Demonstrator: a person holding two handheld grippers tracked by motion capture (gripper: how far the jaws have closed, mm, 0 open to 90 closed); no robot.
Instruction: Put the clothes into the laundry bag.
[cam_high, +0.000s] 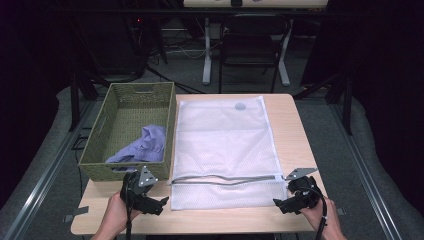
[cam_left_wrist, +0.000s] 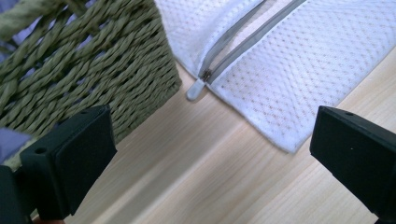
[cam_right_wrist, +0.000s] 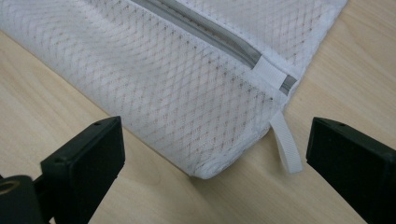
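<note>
A white mesh laundry bag (cam_high: 225, 145) lies flat on the wooden table (cam_high: 295, 125), its grey zipper (cam_high: 225, 179) open along the near part. The zipper pull (cam_left_wrist: 196, 87) rests at the bag's near left corner, next to the basket. A green woven basket (cam_high: 125, 131) at the left holds a lavender garment (cam_high: 142, 145). My left gripper (cam_high: 159, 205) is open just off the bag's near left corner (cam_left_wrist: 289, 145). My right gripper (cam_high: 281, 205) is open at the near right corner (cam_right_wrist: 205, 170), where a white fabric loop (cam_right_wrist: 286, 147) sticks out. Both hold nothing.
A black chair (cam_high: 252, 42) and white table legs (cam_high: 206, 50) stand beyond the far edge. Dark curtains flank both sides. Bare wood runs along the near edge and to the right of the bag.
</note>
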